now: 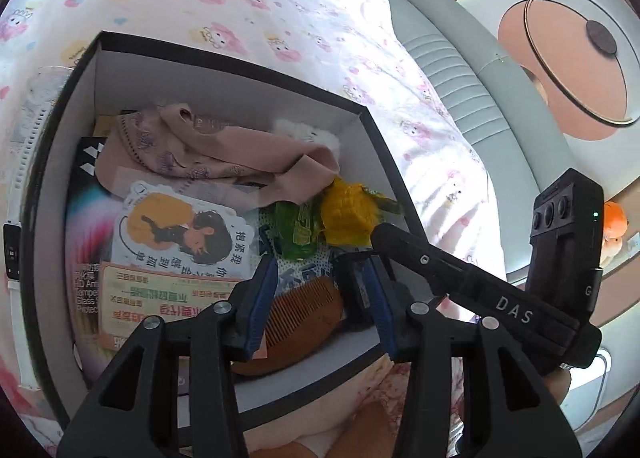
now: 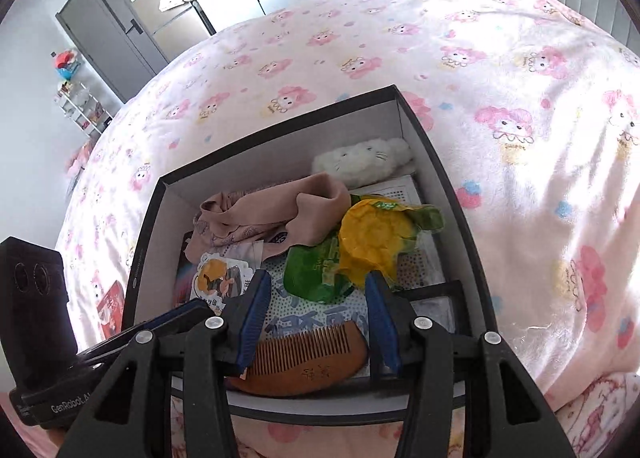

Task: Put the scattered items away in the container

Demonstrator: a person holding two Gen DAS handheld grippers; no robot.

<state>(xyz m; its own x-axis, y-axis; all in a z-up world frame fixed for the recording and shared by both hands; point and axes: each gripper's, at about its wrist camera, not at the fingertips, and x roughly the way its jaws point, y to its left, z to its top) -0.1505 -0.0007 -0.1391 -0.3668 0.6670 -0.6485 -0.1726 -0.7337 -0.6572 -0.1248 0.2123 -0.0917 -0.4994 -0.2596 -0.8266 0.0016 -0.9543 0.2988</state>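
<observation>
Inside the box (image 2: pixel 424 145), near its front wall, a wooden comb (image 2: pixel 308 358) lies flat on a printed packet, directly below the right gripper (image 2: pixel 316 318), whose blue-padded jaws stand spread apart with nothing between them. The left gripper (image 1: pixel 320 290) hovers over the same corner, likewise spread wide and empty, the comb (image 1: pixel 300 314) showing in its gap. Beyond the comb sit a green wrapper (image 2: pixel 316 270) and a yellow wrapper (image 2: pixel 372 238), then a pink cloth (image 2: pixel 276 209) draped across the middle, a white plush cat (image 2: pixel 360 161) against the far wall, and a cartoon sticker card (image 1: pixel 176 230) on the left. Around the box spreads the pink patterned bedspread (image 2: pixel 480 57); something red (image 2: pixel 110 306) lies on it beside the box's left wall, and it cannot be identified. Judging from this, most items are already in. To finish cleanly, both grippers should lift straight up clear of the rim before swinging out, so neither snags the cloth or tips the box.
</observation>
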